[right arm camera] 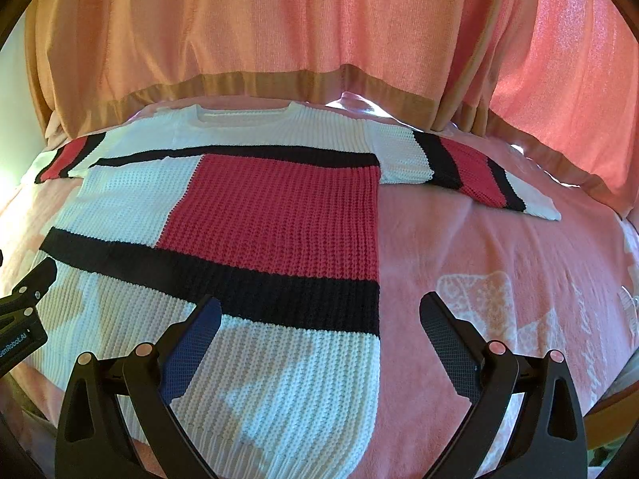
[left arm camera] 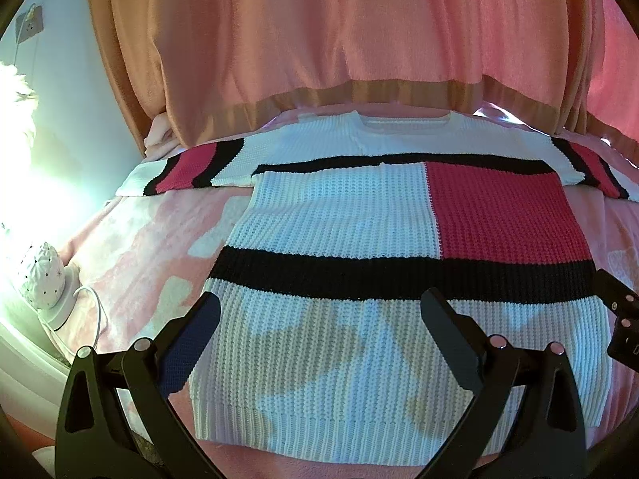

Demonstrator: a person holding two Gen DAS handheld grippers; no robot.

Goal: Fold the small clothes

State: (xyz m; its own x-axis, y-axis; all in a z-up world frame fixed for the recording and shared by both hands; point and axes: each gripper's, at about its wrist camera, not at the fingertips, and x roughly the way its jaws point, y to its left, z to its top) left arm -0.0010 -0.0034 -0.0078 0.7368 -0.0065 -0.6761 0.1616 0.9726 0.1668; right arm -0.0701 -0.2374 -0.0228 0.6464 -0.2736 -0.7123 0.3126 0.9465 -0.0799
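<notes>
The sweater loses its hem corner behind the right gripper's left finger. Far left of the left gripper, glare washes out the lamp.

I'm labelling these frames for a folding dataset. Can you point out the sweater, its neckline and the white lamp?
sweater [left arm camera: 499,215]: left wrist view, on its red chest panel.
neckline [right arm camera: 243,113]: right wrist view, on the white collar rib.
white lamp [left arm camera: 42,275]: left wrist view, on its dotted white body.

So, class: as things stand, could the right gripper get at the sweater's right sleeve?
Probably yes. The right gripper is open over the hem, and only bare pink blanket lies between it and the sleeve, which lies flat and uncovered, though it sits far off.
</notes>
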